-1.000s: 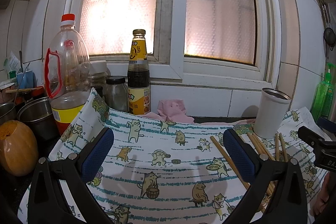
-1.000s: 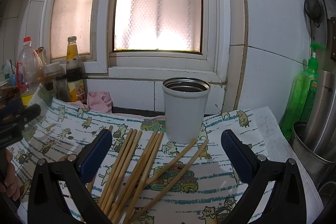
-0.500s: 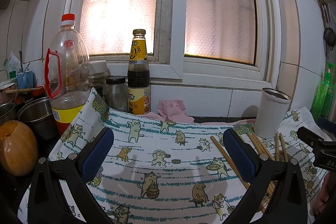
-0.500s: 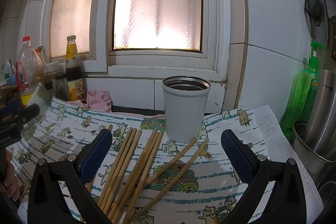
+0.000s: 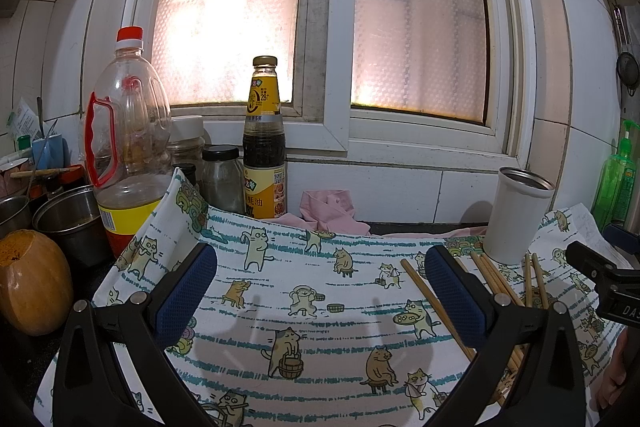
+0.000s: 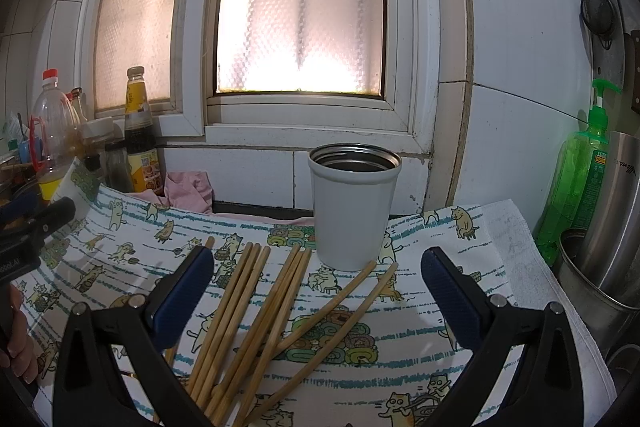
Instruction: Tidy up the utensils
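In the left wrist view, the left hand-held gripper (image 5: 320, 291) fills the lower frame, its blue-padded fingers (image 5: 186, 293) spread wide with nothing between them, above a cat-printed white cloth (image 5: 304, 267) covering the table. Bamboo chopsticks (image 5: 496, 281) lie at lower right, partly behind the right pad, just before a white steel-rimmed cup (image 5: 518, 221) at right. A dark sauce bottle with yellow label (image 5: 264, 143) stands centre-left.

In the right wrist view, the right hand-held gripper (image 6: 316, 301) is likewise released and empty. The chopsticks (image 6: 256, 311) lie fanned on the cloth (image 6: 440, 227) between its pads at lower centre, two tips near the base of the cup (image 6: 352, 207) at centre. A green soap dispenser (image 6: 576, 175) stands at right.
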`<move>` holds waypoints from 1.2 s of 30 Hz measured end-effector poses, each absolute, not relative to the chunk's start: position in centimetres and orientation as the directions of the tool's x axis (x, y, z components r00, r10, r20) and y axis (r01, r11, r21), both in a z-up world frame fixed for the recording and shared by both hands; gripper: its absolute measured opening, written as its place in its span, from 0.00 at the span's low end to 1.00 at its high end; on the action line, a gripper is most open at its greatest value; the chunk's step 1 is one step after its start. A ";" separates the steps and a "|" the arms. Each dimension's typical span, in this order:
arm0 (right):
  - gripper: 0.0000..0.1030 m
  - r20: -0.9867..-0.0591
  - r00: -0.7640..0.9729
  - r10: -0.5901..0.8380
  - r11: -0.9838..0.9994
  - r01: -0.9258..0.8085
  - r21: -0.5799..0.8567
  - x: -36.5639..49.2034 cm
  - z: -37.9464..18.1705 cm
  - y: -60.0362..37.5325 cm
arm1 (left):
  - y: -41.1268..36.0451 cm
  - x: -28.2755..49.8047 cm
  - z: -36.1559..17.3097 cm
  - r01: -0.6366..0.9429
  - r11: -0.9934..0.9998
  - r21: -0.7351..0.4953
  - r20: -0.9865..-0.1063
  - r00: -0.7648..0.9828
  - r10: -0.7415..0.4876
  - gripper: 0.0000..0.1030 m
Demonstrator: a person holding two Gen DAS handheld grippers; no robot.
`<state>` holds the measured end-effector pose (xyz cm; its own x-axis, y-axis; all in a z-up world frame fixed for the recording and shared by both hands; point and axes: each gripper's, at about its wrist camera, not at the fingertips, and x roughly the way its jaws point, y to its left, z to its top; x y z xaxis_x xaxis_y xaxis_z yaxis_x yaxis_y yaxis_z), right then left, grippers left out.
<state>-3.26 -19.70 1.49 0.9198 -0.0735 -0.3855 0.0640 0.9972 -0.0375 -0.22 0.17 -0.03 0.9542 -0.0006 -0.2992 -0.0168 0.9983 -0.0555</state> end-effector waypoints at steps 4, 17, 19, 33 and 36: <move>1.00 -0.388 0.918 -0.076 0.997 0.067 -0.036 -3.2 1.4 -19.7 | 0.2 -0.2 0.0 -0.016 0.998 -0.056 -0.299 0.954 -0.001 1.00; 1.00 -0.388 0.919 -0.076 0.997 0.067 -0.036 -3.2 1.4 -19.7 | 0.3 -0.2 0.0 -0.019 0.998 -0.056 -0.300 0.954 0.001 1.00; 1.00 -0.387 0.919 -0.077 0.997 0.068 -0.038 -3.2 1.5 -19.7 | 0.3 -0.2 -0.1 -0.019 0.998 -0.056 -0.300 0.954 0.001 1.00; 1.00 -0.408 0.911 -0.067 0.998 0.062 -0.026 -3.0 1.3 -19.6 | 0.8 0.6 -0.5 -0.027 0.997 -0.068 -0.337 0.941 0.003 1.00; 1.00 -0.423 0.904 -0.063 0.998 0.059 -0.022 -2.8 1.2 -19.6 | 0.7 0.6 -0.5 -0.036 0.997 -0.062 -0.339 0.941 0.013 1.00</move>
<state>-2.81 -19.56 1.25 0.9038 -0.0625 -0.4234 0.0589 0.9980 -0.0218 0.62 0.71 -0.46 0.9406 0.0127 -0.3393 -0.0359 0.9974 -0.0624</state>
